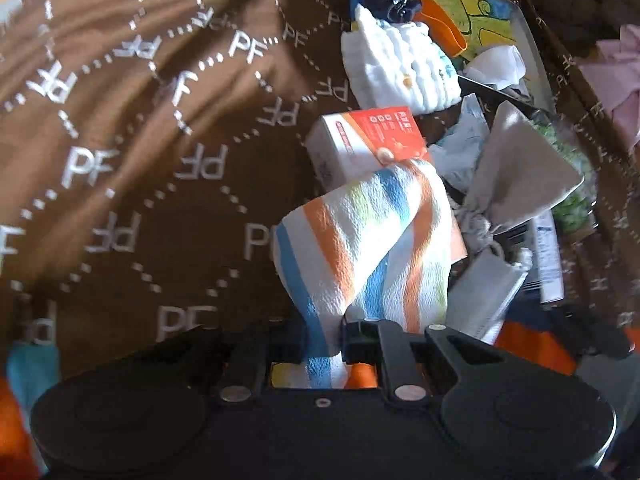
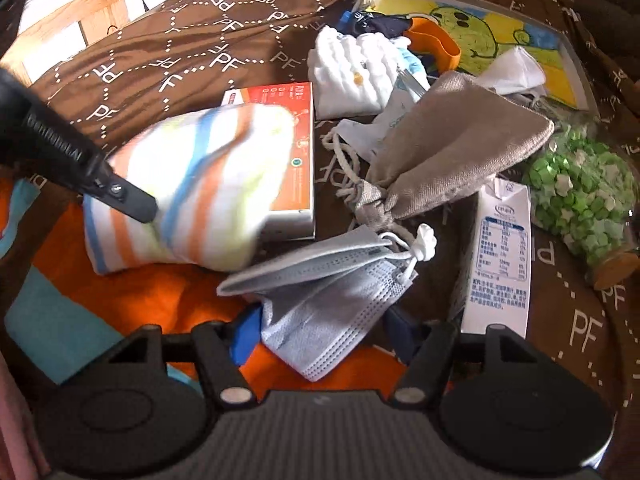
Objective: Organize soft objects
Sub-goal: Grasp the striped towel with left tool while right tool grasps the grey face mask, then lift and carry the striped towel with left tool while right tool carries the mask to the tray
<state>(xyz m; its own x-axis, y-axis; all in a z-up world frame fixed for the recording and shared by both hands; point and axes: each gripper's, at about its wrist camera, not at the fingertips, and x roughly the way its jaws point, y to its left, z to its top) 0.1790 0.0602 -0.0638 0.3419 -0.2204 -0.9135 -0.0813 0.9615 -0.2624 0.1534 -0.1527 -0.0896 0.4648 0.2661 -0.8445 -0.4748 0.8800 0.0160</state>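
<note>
On the brown quilted bedspread (image 2: 224, 36) with its white lettering, a soft terry towel striped in orange, blue, pale green and white (image 1: 360, 248) is pinched at one bunched end by the left gripper (image 1: 326, 344), whose jaws are clenched on the cloth; the rest of it sags over a red and white cardboard box (image 1: 360, 140). It looks light and limp, likely to drape and swing rather than hold any shape, so a hold on a gathered fold as here seems sound, while a single loose edge might slip out. Just beside it lies a pale grey pleated face mask (image 2: 332, 312), thin and floppy, best taken by its body and not its ear loops; the right gripper (image 2: 324, 338) straddles it with jaws apart, its pads not visibly pressing. The left wrist view shows the pinch itself close up. Only the right wrist view shows the towel's whole bulk resting on an orange cloth (image 2: 132, 292), the beige drawstring pouch (image 2: 452, 152), the white carton (image 2: 500, 248) and the jar of green paper stars (image 2: 580, 196) in full.
</note>
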